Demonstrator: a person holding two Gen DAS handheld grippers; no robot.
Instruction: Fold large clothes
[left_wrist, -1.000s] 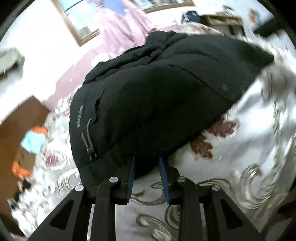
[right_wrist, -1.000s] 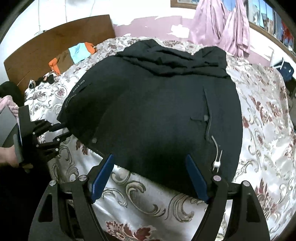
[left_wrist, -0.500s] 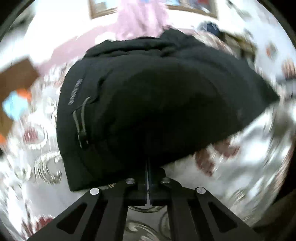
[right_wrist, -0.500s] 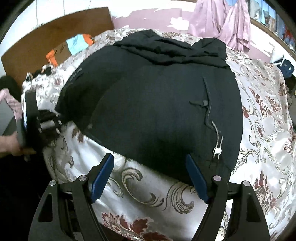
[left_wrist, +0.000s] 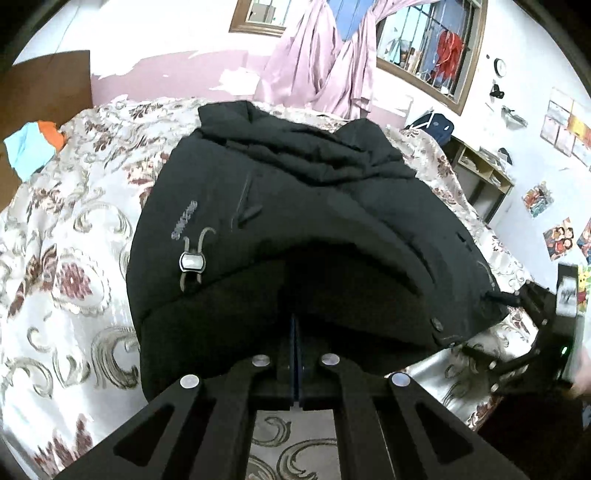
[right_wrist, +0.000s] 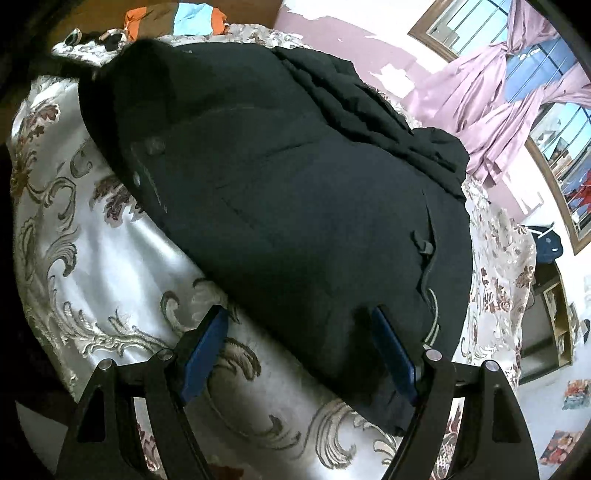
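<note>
The black padded jacket (left_wrist: 314, 229) lies spread across the bed (left_wrist: 74, 258), its bulk rumpled toward the headboard side and its hem nearest me. It is thick and matte, with grey lettering and a pale cord toggle (left_wrist: 191, 263) on one side, and a zip pocket with a small pull tab (right_wrist: 424, 243) on the other. The hem's middle is lifted off the bed into a dark arch, so the lining shows beneath.

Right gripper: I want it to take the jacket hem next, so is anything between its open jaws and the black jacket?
Nothing visible is. The right gripper is open at the black jacket's near hem, with only the patterned bedspread beneath it.
</note>
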